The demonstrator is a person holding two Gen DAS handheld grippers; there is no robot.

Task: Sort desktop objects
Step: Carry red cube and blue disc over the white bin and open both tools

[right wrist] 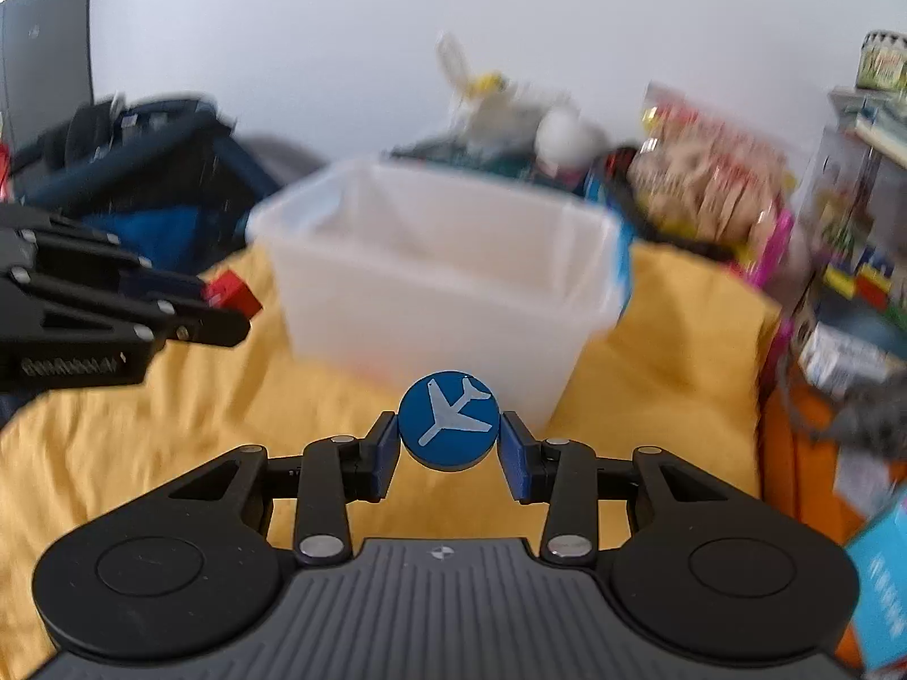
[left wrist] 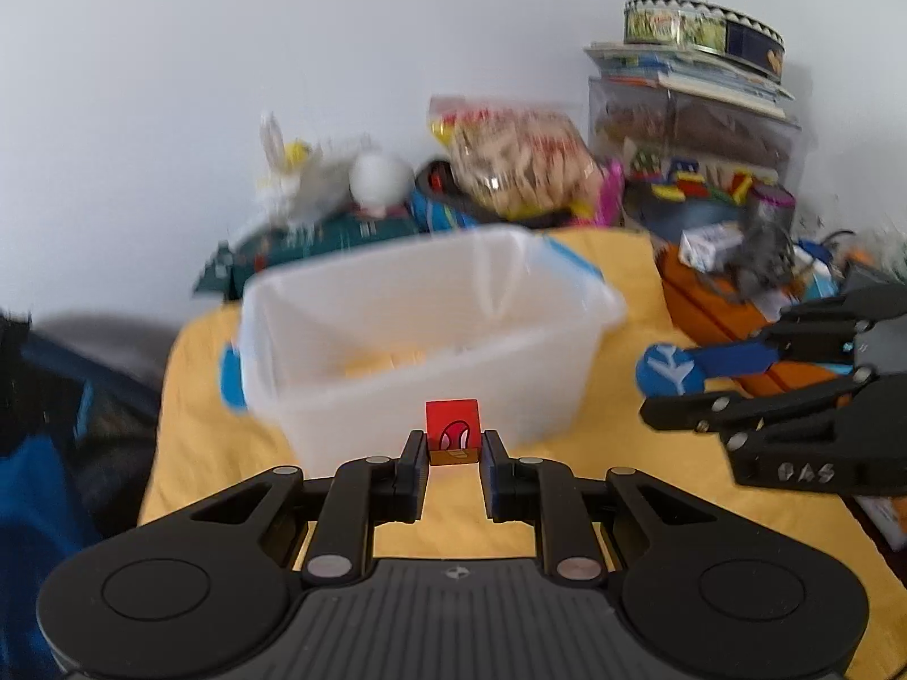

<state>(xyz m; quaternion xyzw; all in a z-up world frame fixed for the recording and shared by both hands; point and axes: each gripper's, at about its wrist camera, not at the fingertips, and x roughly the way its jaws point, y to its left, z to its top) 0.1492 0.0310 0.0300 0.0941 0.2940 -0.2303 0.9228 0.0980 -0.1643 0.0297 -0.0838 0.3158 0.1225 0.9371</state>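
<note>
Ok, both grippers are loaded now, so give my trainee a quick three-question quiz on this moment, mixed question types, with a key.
1. True or false: the left gripper holds the blue airplane disc.
2. Which container stands ahead of both grippers? A. clear plastic bin B. metal bucket C. wicker basket
3. Fill in: the table is covered by a ____ cloth.

Key
1. False: it grips the red cube; the right gripper holds the disc.
2. A
3. yellow
</note>
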